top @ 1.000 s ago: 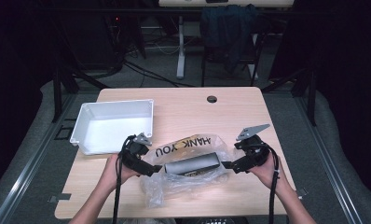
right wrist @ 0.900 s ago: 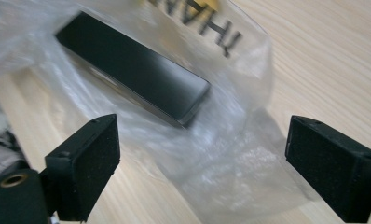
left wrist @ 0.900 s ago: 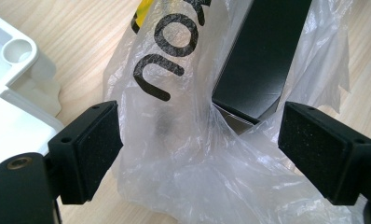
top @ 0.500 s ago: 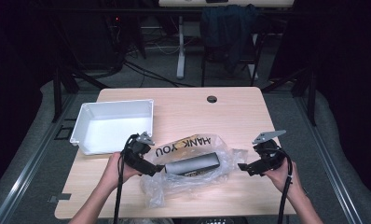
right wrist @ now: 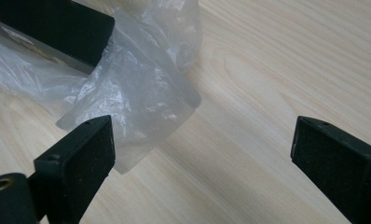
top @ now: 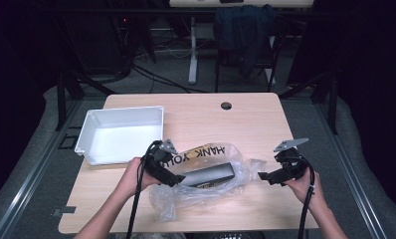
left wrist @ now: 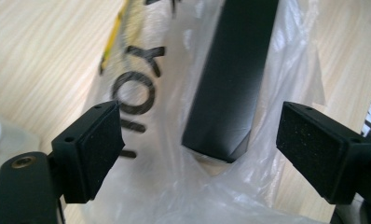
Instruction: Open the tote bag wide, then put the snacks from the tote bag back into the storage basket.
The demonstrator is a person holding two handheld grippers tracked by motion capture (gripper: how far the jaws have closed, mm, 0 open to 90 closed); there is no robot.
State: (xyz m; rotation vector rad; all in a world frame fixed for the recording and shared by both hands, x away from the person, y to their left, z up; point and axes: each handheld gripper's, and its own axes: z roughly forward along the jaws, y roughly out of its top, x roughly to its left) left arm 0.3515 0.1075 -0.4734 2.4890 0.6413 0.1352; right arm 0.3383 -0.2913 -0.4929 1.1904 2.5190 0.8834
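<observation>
In the high view, the clear plastic bag point(top: 206, 181) lies near the front edge of the desk point(top: 250, 119), about midway between its left and right edges, and the black box point(top: 208, 174) lies inside it along its length. The white tray point(top: 120, 134) stands at the left edge of the desk, just behind the bag, probably so that the box can go there once it is out. The left gripper point(top: 167, 175) is at the left end of the bag, over the plastic. The right gripper point(top: 265, 176) is apart from the bag, near its right end and toward the right edge of the desk.

In the left gripper view, the jaws stand wide open, one on each side of the near end of the black box point(left wrist: 232, 79), and they touch nothing. The bag point(left wrist: 174, 140) (with big printed letters on it) covers this end of the box, so I think the gripper is placed to take the box through the film, or the film itself.

In the right gripper view, the jaws are also wide open and empty. A loose flap of the bag point(right wrist: 137, 98) lies on the bare wood before them, with a corner of the box point(right wrist: 53, 25) further behind. It seems the gripper is lined up to catch this flap and hold the bag.
</observation>
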